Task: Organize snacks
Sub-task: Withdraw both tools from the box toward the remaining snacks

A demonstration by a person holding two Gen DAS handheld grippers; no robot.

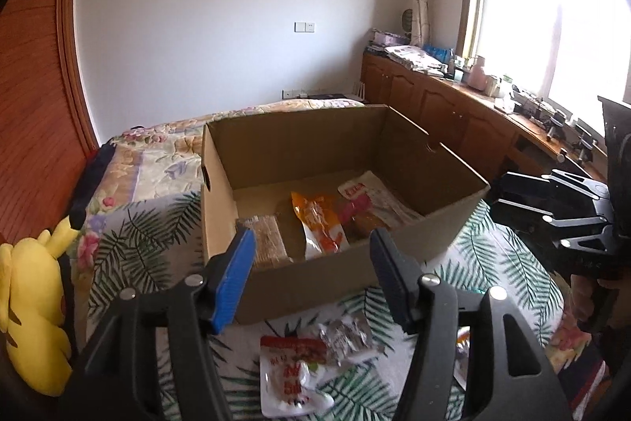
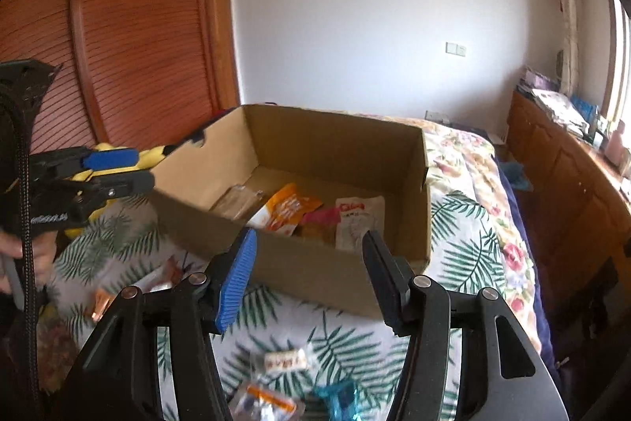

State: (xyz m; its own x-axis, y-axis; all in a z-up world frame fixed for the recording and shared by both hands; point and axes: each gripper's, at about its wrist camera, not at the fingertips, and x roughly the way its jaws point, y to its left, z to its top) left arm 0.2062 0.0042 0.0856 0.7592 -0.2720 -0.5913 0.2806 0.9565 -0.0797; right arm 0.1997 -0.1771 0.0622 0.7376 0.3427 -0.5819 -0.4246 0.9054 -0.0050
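Note:
An open cardboard box [image 1: 315, 279] [image 2: 315, 275] stands on a bed with a leaf-print cover. Inside lie an orange packet [image 1: 321, 227] [image 2: 286, 210], a white and red packet [image 1: 370, 194] [image 2: 359, 219], a pink packet [image 1: 355, 210] and a brown cracker pack [image 1: 268, 237] [image 2: 240, 200]. My left gripper [image 1: 311, 243] is open and empty just in front of the box's near wall. My right gripper [image 2: 309, 243] is open and empty, also before the box. On the cover below lie a red and white packet [image 1: 292, 377], a silver packet [image 1: 347, 338], a small white packet [image 2: 286, 360], a blue wrapper [image 2: 339, 397] and an orange packet [image 2: 264, 401].
A yellow plush toy [image 1: 31, 306] lies at the bed's left edge. A wooden wardrobe [image 2: 130, 26] stands on the left. A wooden cabinet [image 1: 445, 105] with clutter runs under the window on the right. The right gripper shows at the right edge of the left wrist view [image 1: 552, 208].

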